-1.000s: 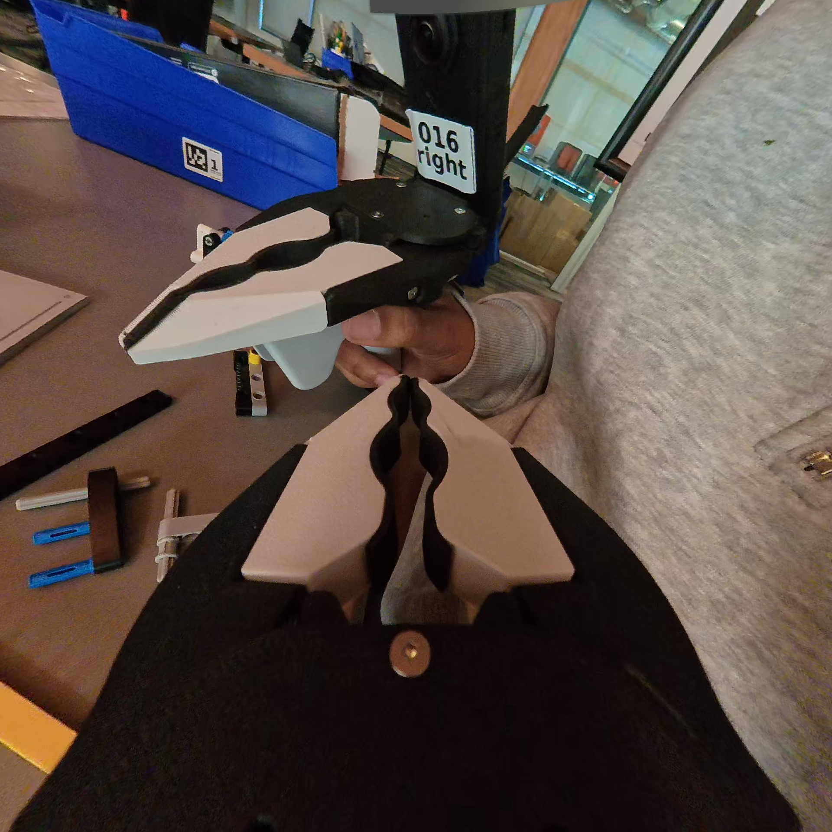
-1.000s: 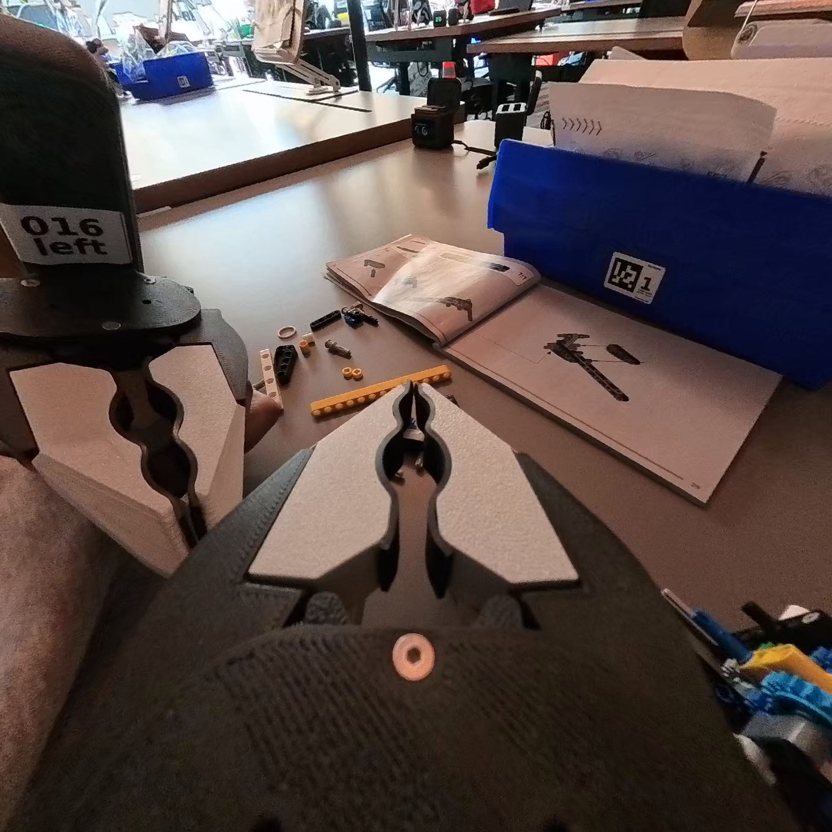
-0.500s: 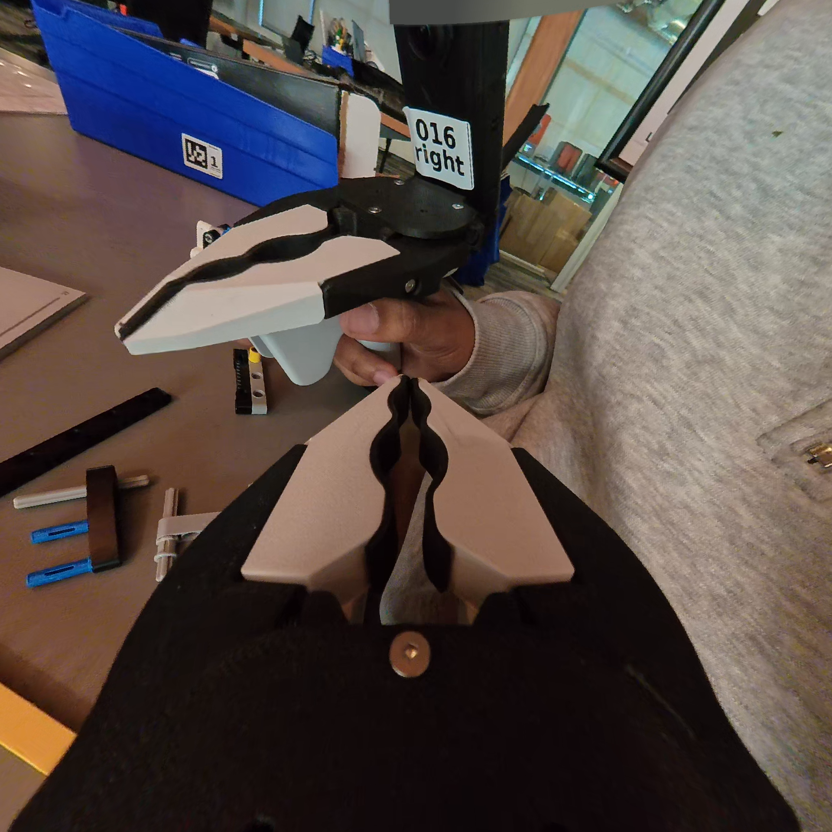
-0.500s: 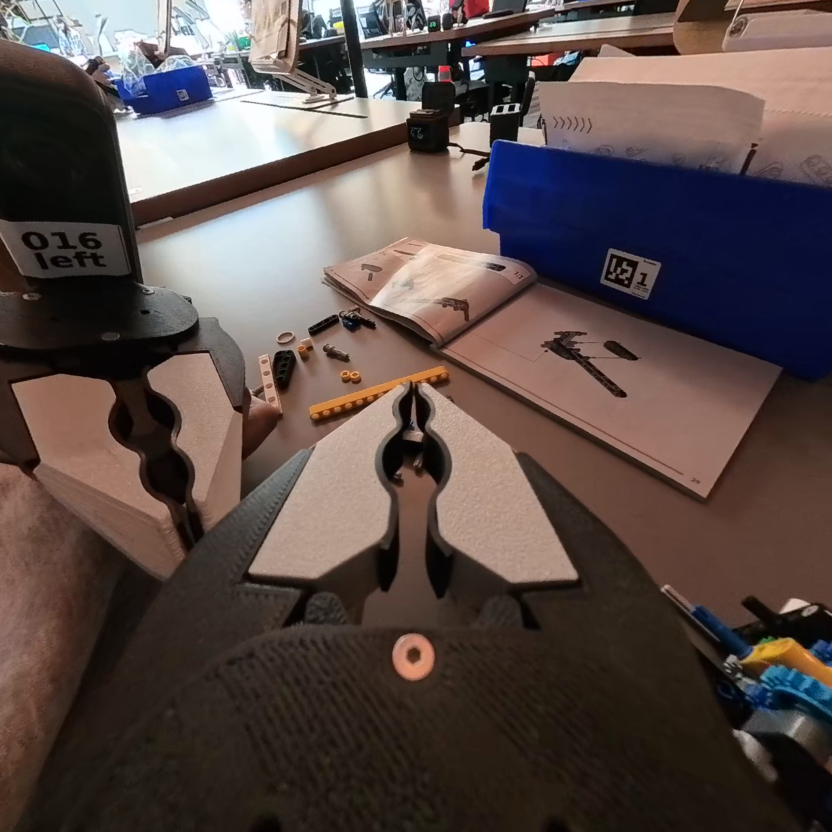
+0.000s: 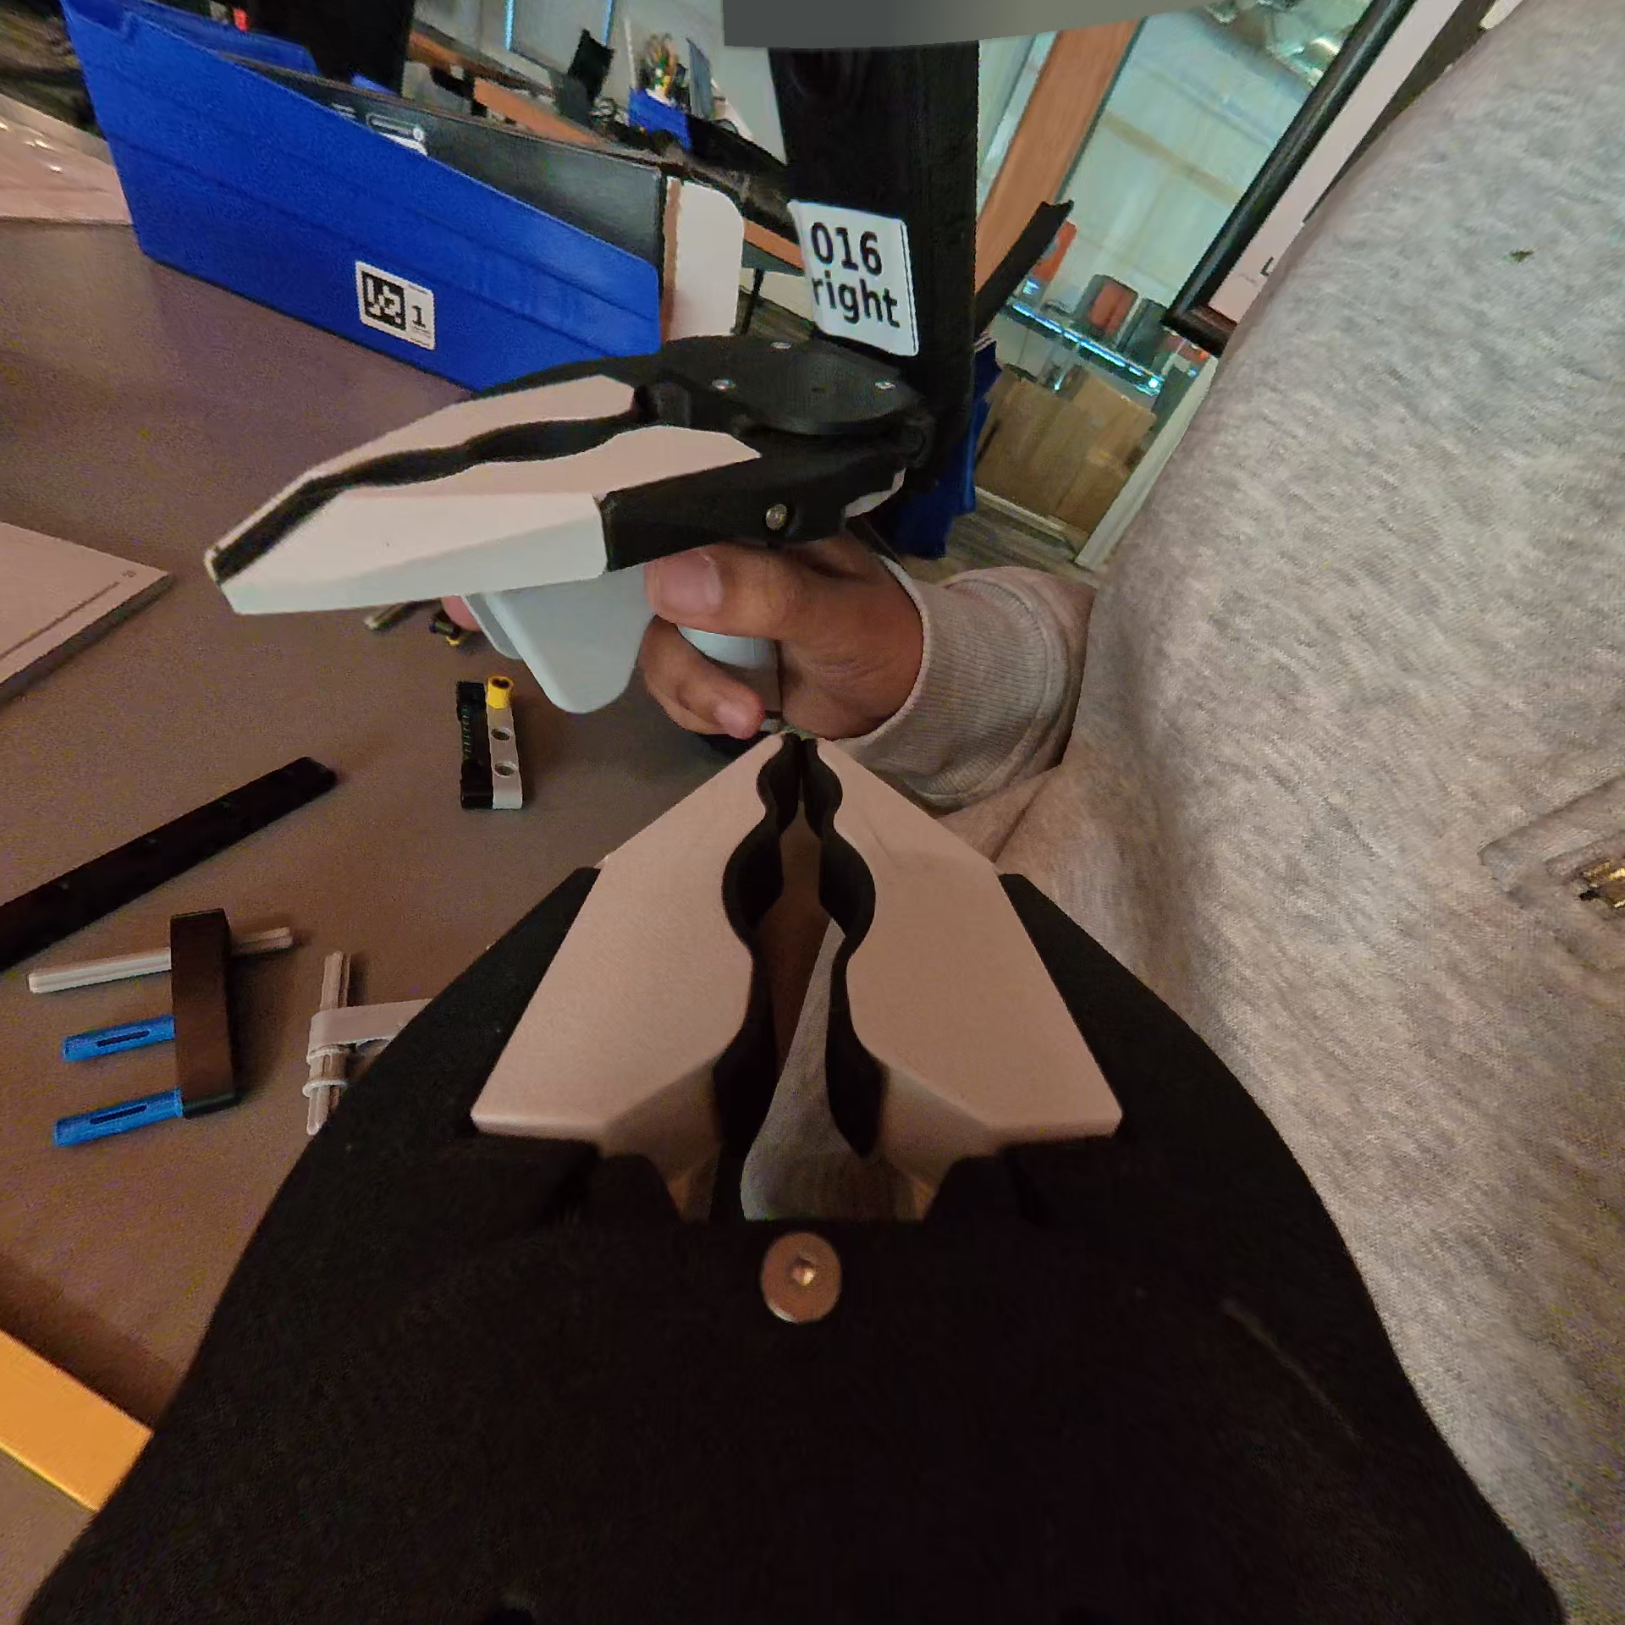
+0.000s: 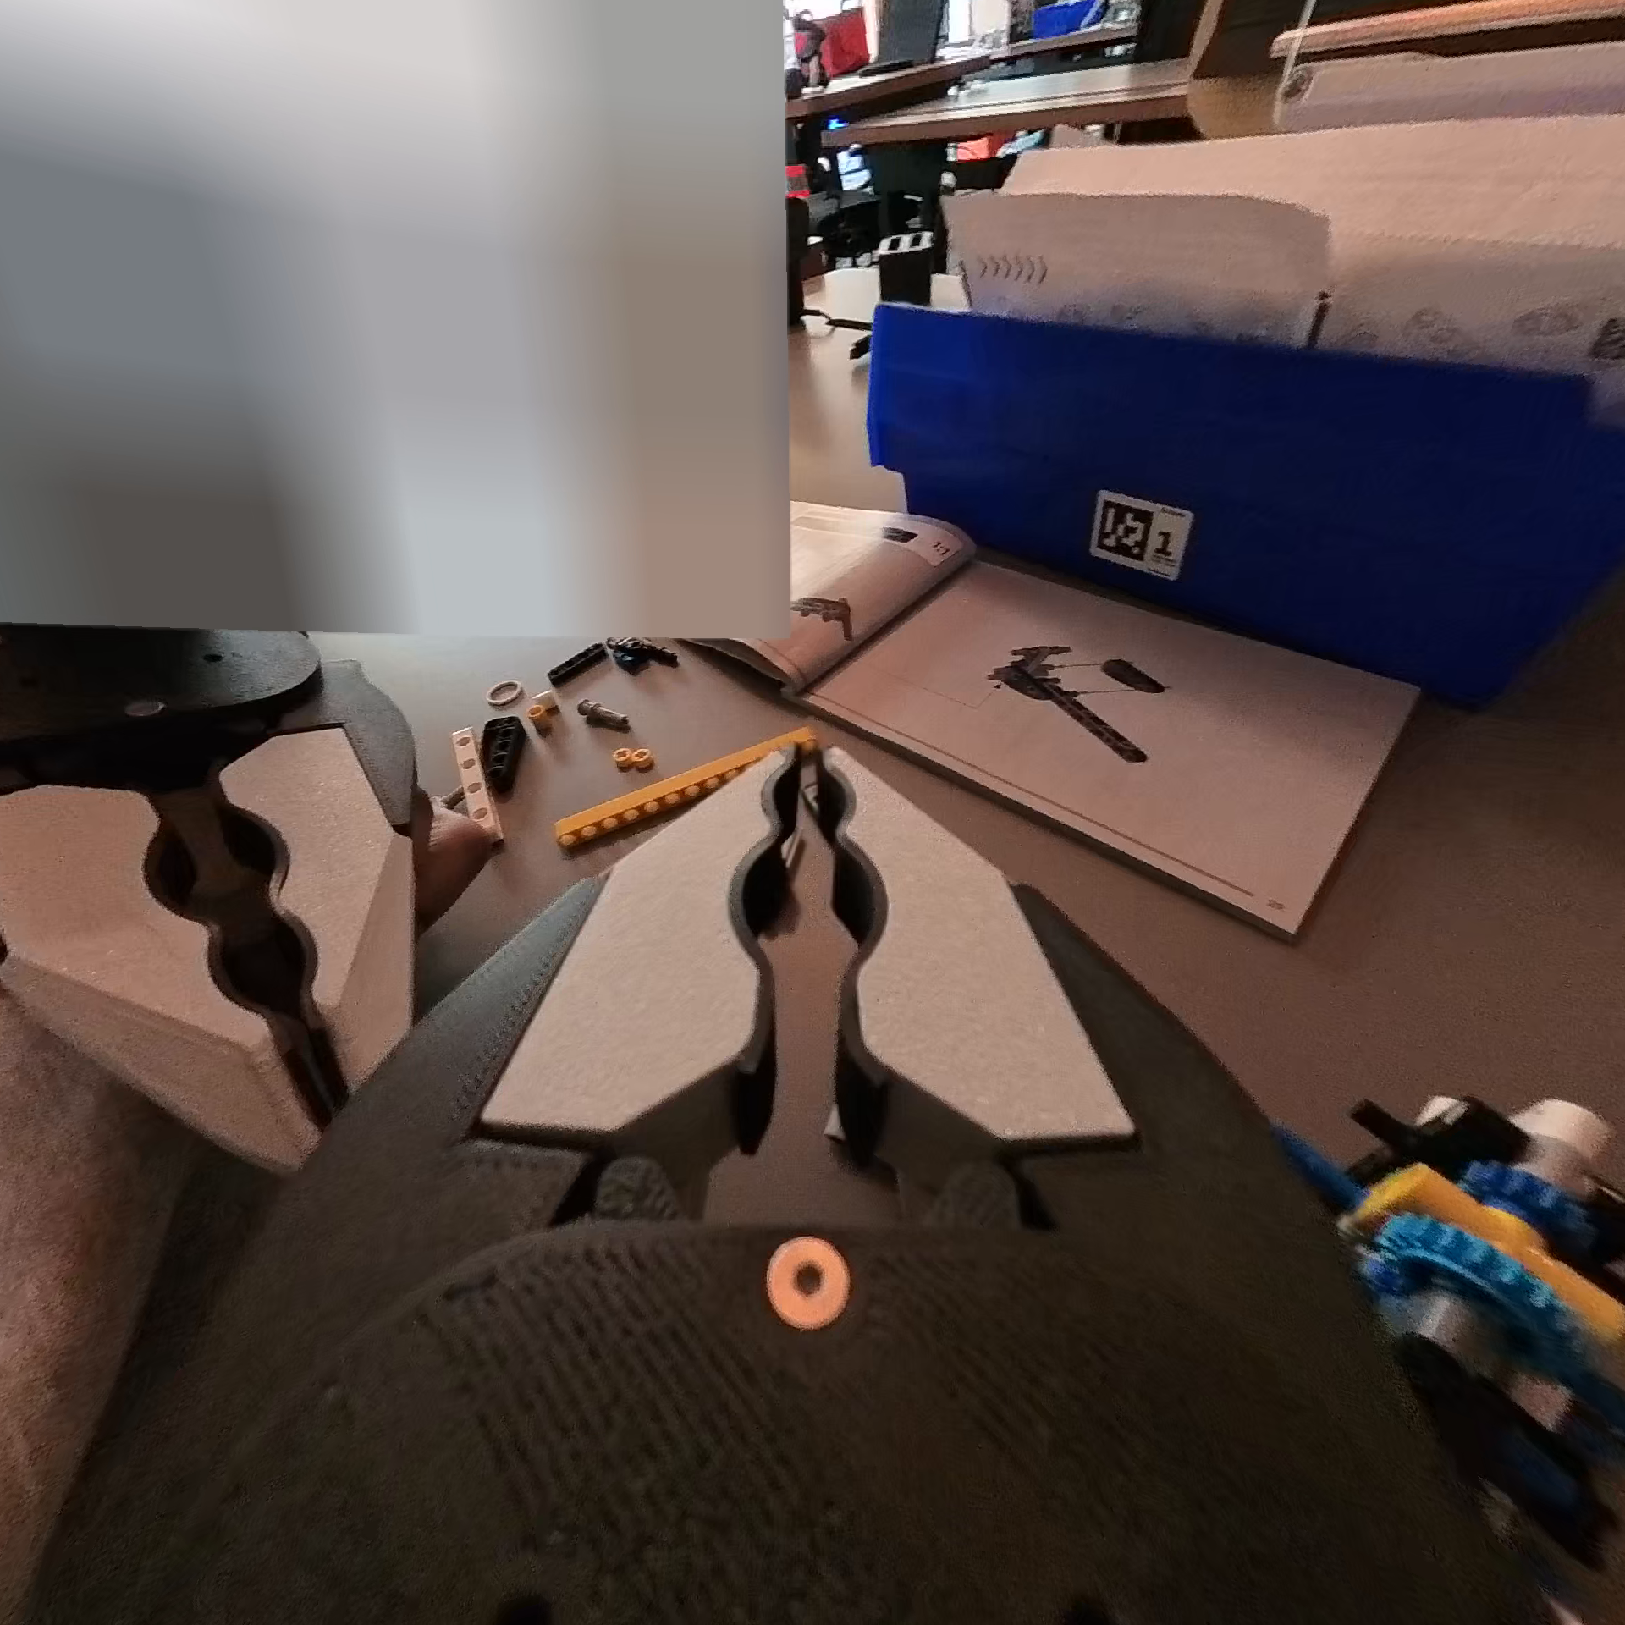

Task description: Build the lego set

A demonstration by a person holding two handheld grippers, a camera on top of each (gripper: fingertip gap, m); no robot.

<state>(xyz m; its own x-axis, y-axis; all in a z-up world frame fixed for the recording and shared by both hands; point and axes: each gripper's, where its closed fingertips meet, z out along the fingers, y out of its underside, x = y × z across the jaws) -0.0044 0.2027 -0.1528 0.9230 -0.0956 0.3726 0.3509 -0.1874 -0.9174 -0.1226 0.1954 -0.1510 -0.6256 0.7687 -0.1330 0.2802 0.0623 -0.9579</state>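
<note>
Both grippers hang above the table with nothing between their fingers: the left gripper (image 5: 796, 747) has its jaws together at the tips, aimed at the hand (image 5: 791, 642) gripping the right gripper (image 6: 807, 763), whose jaws are likewise closed and empty. Just beyond the right tips lies a yellow beam (image 6: 677, 796), with the open instruction booklet (image 6: 1099, 747) ahead to their right. A part-built lego model (image 6: 1477, 1231) sits behind the jaws, far right.

A partly built model (image 6: 1486, 1249) at the right wrist view's lower right was motion-blurred and cut by the frame edge. A grey patch masked that view's upper left. In the left wrist view, the black beam (image 5: 167, 848) ran off the left edge, and the left gripper (image 5: 796, 747) hid part of a grey piece (image 5: 338, 1038).
</note>
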